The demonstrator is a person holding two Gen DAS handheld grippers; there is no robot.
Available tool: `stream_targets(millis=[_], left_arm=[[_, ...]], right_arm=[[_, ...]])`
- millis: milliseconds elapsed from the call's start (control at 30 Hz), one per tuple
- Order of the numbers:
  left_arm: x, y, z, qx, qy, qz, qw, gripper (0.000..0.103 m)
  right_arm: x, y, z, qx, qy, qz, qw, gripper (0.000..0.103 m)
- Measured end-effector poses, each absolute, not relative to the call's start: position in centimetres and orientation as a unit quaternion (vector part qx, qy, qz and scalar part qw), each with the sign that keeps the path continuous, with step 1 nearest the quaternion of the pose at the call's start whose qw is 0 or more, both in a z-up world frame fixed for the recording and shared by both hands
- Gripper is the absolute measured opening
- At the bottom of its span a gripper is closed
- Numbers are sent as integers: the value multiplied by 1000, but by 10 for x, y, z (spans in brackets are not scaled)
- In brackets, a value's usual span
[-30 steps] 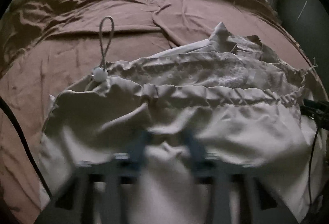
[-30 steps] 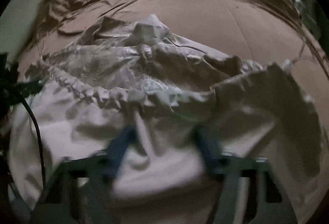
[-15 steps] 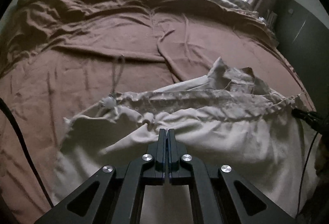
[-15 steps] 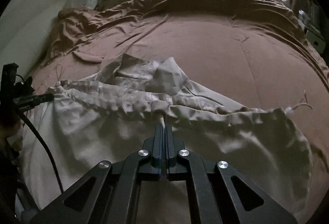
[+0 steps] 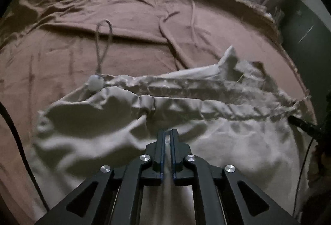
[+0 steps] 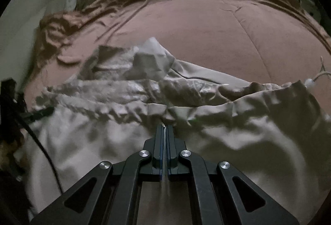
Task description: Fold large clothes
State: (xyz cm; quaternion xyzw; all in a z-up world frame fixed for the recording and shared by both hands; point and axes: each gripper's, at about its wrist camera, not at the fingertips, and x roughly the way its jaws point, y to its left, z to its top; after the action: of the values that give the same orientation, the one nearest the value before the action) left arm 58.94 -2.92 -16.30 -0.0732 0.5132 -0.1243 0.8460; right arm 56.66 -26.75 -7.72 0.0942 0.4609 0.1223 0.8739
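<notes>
Since earlier frame, both our hand-held grippers — left (image 5: pixel 167 138), right (image 6: pixel 164 132) — clamped onto beige garment (image 5: pixel 227 142) on bed (image 5: pixel 124 39), near gathered hem.

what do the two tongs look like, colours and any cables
Both the left tongs and right tongs are matte black linkage frames with triangular cut-outs, round silver screws and blue-edged pads. A thin black cable trails beside each.

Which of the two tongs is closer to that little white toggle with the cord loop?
Left. The left tongs grip the garment near the white toggle; the right tongs pinch the waistband farther along.
</notes>
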Motion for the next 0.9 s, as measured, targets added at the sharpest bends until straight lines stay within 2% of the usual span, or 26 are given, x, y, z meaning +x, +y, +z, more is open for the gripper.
stream_targets(millis=[67,100,133,167,200,233,267,600,900], left_arm=[[575,-22,-147,-81,498,-127,854,29],[568,-18,-139,-87,490,-127,858,55],[558,-12,-129,-95,477,-125,865,76],[549,-8,-121,-100,466,-124,870,81],[540,-4,-112,-103,456,-123,876,84],[530,2,-104,-107,448,-122,879,84],[520,8,-98,-112,445,-120,880,84],[439,66,-78,-165,426,-87,885,84],[383,100,-94,-209,428,-68,877,84]], right_arm=[[555,-268,-70,96,455,120,877,2],[549,-267,-66,92,450,119,880,3],[542,-266,-61,88,446,119,882,9],[534,-264,-57,85,444,120,884,25],[527,-261,-52,86,439,123,886,39],[522,-259,-43,89,432,129,888,70],[518,-257,-35,93,426,134,890,81],[446,-234,4,102,396,147,901,80],[396,-220,16,99,398,159,898,80]])
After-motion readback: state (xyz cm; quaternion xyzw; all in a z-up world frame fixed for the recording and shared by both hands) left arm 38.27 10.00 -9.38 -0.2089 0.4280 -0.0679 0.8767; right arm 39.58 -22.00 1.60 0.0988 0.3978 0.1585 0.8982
